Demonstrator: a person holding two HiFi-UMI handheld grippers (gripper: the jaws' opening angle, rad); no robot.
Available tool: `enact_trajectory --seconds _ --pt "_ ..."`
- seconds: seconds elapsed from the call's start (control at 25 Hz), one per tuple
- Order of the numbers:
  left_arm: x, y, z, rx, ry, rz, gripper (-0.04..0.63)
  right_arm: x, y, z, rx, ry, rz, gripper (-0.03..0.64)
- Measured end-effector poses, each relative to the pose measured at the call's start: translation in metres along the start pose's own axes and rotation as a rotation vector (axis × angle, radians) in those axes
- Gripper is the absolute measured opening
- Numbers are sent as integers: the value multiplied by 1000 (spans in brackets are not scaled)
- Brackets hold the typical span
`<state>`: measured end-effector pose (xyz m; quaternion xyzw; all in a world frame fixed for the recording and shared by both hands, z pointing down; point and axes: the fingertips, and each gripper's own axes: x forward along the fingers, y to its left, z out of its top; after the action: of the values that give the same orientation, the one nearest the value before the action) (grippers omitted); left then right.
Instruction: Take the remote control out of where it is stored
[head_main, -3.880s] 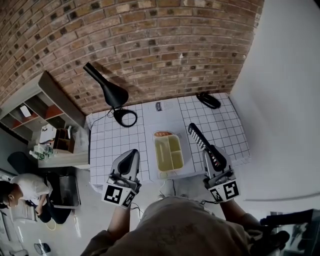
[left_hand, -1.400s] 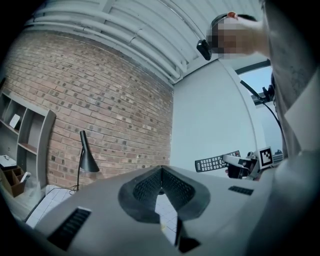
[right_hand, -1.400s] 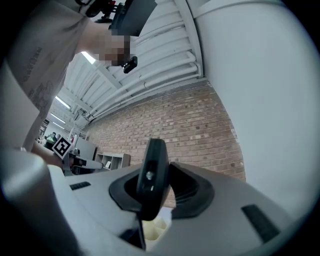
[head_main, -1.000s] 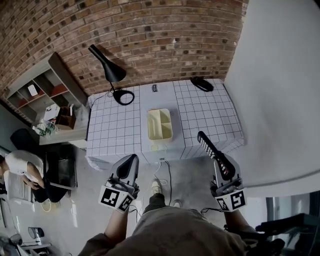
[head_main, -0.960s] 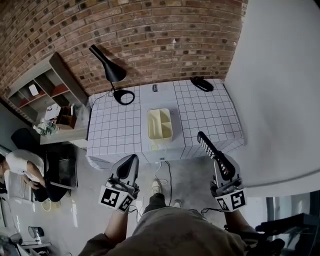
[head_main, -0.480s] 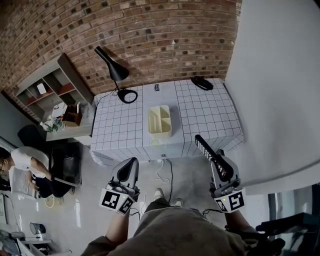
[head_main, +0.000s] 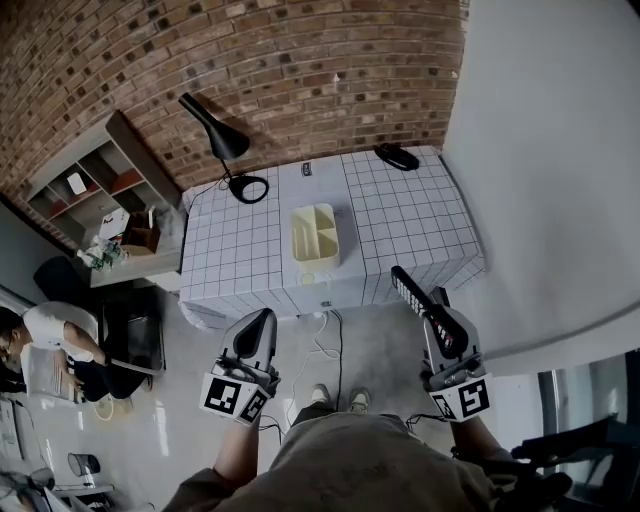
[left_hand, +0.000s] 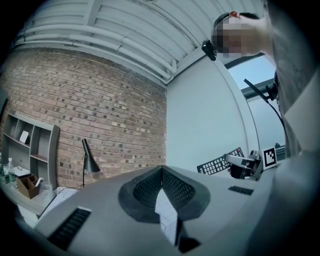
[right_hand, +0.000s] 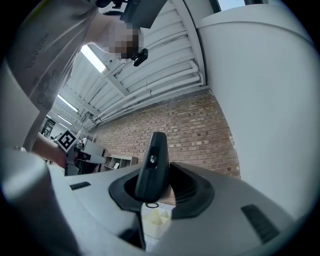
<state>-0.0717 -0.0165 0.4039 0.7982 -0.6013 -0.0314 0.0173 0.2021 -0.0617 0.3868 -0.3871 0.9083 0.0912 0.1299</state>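
A black remote control (head_main: 418, 303) sticks out forward from my right gripper (head_main: 440, 320), which is shut on its rear end. In the right gripper view the remote (right_hand: 154, 165) stands tilted between the jaws of that gripper (right_hand: 161, 175). The yellow divided storage box (head_main: 315, 235) rests on the white gridded table (head_main: 410, 235), well ahead of both grippers, and also shows low in the right gripper view (right_hand: 157, 217). My left gripper (head_main: 264, 318) hangs over the floor with its jaws shut and holding nothing; its tips meet (left_hand: 161, 170). The remote (left_hand: 220, 162) appears at that view's right.
A black desk lamp (head_main: 222, 143) stands at the table's back left, and a dark object (head_main: 397, 157) lies at its back right. A brick wall runs behind, with a white wall at the right. A shelf (head_main: 85, 185) and a seated person (head_main: 45, 335) are at the left. A cable (head_main: 322, 335) lies on the floor.
The view has drawn back from the table: both grippers, once beside the yellow box, are now over the floor in front of it. The remote stays in the right gripper.
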Motion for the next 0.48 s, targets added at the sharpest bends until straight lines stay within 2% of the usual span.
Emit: enact_trajectory --seconds 0.2,0.48 --pt "1 -2 -1 60 25 -34 5 0 5 6 -8 1 -27 98" --pt "3 2 9 49 -3 -68 5 4 14 20 -26 -7 -39 98"
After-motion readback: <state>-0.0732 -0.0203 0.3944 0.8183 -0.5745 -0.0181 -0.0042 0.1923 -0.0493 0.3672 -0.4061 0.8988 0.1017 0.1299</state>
